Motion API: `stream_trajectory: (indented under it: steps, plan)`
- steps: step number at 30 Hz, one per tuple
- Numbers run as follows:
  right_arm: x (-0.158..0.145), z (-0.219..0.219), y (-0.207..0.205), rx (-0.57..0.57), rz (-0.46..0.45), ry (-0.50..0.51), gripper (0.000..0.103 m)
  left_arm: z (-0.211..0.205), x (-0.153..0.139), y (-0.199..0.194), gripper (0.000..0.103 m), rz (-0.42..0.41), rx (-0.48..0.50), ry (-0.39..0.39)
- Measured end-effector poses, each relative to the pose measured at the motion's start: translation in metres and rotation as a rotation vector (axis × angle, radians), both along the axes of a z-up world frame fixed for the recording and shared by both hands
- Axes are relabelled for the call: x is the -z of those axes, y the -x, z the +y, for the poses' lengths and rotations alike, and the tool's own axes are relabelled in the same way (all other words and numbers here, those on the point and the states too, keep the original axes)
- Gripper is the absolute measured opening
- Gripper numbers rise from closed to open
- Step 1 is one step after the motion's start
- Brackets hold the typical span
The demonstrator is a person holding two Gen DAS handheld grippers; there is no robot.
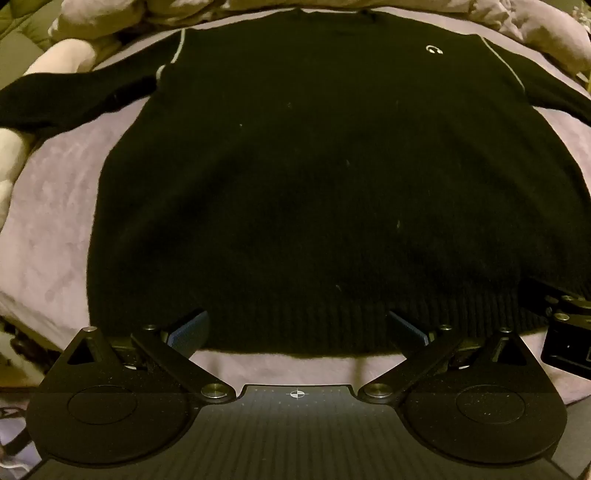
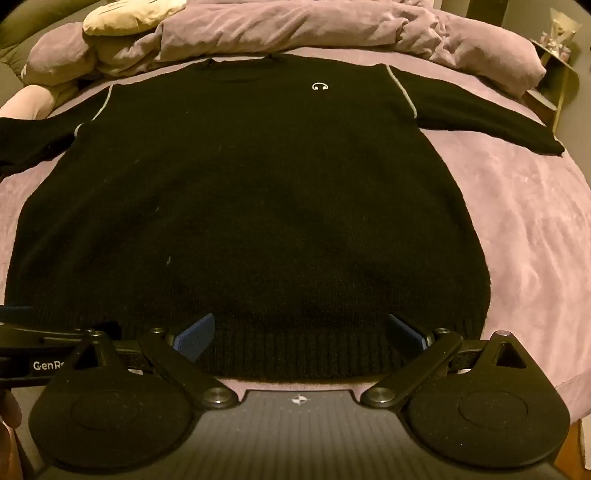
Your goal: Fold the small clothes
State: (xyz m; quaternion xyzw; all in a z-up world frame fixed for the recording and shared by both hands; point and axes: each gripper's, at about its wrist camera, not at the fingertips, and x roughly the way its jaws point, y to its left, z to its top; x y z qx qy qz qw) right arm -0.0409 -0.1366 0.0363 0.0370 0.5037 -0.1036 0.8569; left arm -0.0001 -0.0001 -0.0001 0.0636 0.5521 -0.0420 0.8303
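The black sweater (image 1: 295, 177) lies flat and face up on the purple bed (image 1: 48, 206), collar far from both claws, sleeves spread out to either side, ribbed hem nearest.

Starting at the left: the left claw (image 1: 297, 332) hangs tilted down over the hem (image 1: 295, 325), jaws spread wide, nothing between the pads but the hem edge below them. Whether the blue pads (image 1: 188, 334) brush the knit I cannot tell. Off its left jaw runs the left sleeve (image 1: 66, 99), ending near a pale pillow (image 1: 59, 59). Just off its right jaw sits the right claw's housing.

The right claw (image 2: 299, 336) stands the same way, wide and empty, over the hem further right. Beyond its right jaw the right sleeve (image 2: 491, 118) lies clear on the bed; ahead of it, past the chest logo (image 2: 320, 86), the duvet (image 2: 295, 33) is heaped.

As I read it, folding has not begun and the step is taking the hem. To do it well, I would move the claws apart first, each out toward its own hem corner, since they sit close together near the middle. Push one pad under both layers before closing, or only the top layer lifts. Then carry both corners forward evenly toward the collar, so the thick knit does not sag or skew.
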Motion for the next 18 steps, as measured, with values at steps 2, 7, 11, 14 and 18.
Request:
stream_trajectory:
  steps: [2,7,11,14,18]
  plan:
    - [0.0005,-0.0007,-0.0001,0.003,0.0,-0.001,0.099,0.0002,0.0006,-0.0001,0.103,0.001,0.0,0.0]
    - [0.001,-0.0009,-0.0009,0.005,0.001,0.001,0.099,0.0002,0.0021,0.0018,0.103,-0.007,0.0,0.002]
    - [0.0014,-0.0015,-0.0015,0.009,0.001,-0.003,0.099,0.0006,0.0057,0.0019,0.103,-0.008,-0.002,-0.001]
    - [0.0017,-0.002,-0.0021,0.01,0.001,-0.001,0.099,0.001,0.0069,0.0006,0.103,-0.007,-0.002,0.002]
    - [0.0027,-0.0029,-0.0025,0.011,0.005,-0.003,0.099,-0.0006,0.006,0.0011,0.103,0.012,-0.001,0.013]
